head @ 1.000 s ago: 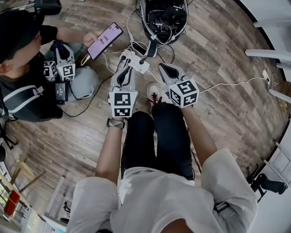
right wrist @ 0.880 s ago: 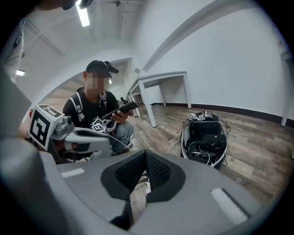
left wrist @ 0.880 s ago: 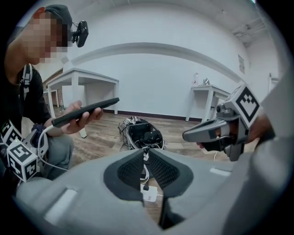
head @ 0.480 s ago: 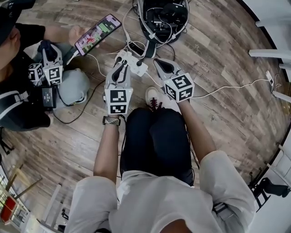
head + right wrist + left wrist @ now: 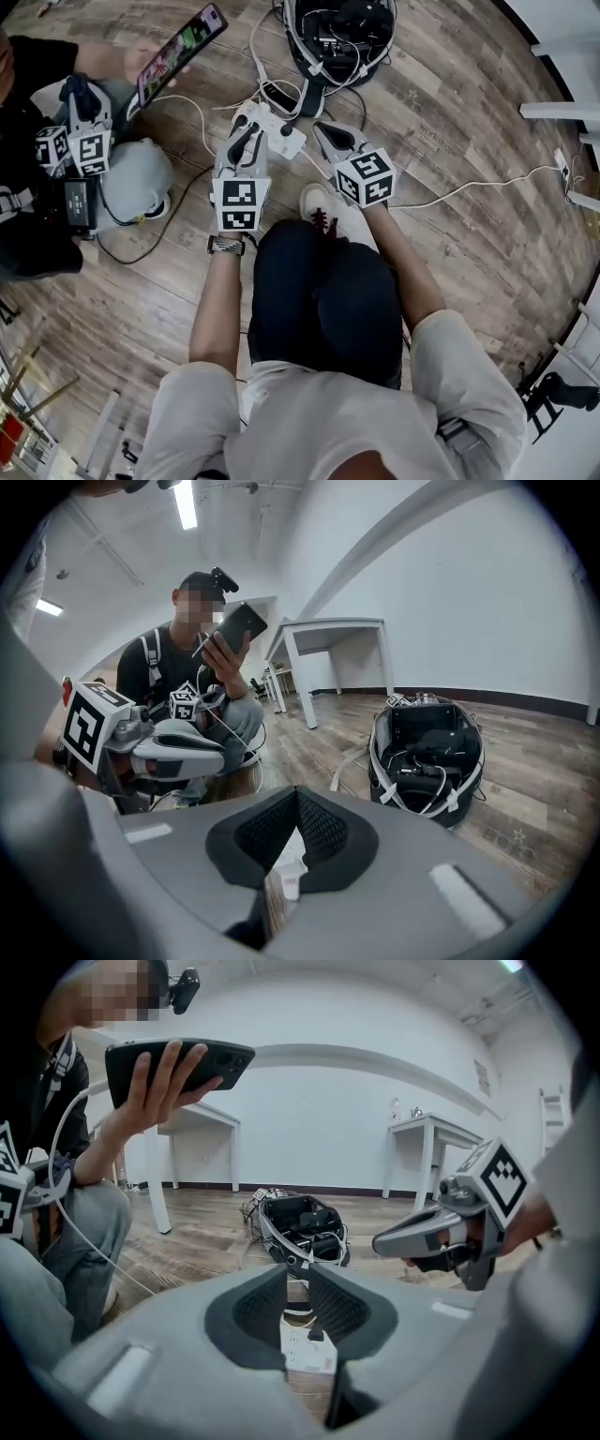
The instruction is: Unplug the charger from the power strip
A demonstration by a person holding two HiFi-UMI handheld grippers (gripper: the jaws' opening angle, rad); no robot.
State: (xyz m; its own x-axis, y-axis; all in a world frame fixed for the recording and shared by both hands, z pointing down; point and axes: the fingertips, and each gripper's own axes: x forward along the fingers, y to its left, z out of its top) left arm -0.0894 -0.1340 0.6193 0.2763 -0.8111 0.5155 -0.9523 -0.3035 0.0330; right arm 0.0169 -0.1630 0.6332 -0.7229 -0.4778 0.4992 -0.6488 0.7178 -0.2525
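Note:
A white power strip [image 5: 274,131] lies on the wood floor with dark plugs [image 5: 286,130] in it and white cables running off. My left gripper [image 5: 246,133] hovers over the strip's left part. Its jaws have just been opening and stand a little apart with nothing between them; past the gap I see the strip [image 5: 305,1352] and a black plug [image 5: 316,1334]. My right gripper [image 5: 321,129] hangs just right of the strip, with fingertips that meet and nothing in them. The strip [image 5: 282,881] shows below its pads. Each gripper appears in the other's view.
An open black bag [image 5: 337,33] full of cables sits just beyond the strip. At the left sits another person [image 5: 37,187] with a phone [image 5: 178,52] raised and marker-cube grippers in the lap. My knees and a shoe [image 5: 323,202] are below the grippers. White tables [image 5: 427,1133] stand by the wall.
Both grippers have sunk toward the floor and come closer to the power strip. The seated person's phone has shifted left in the head view.

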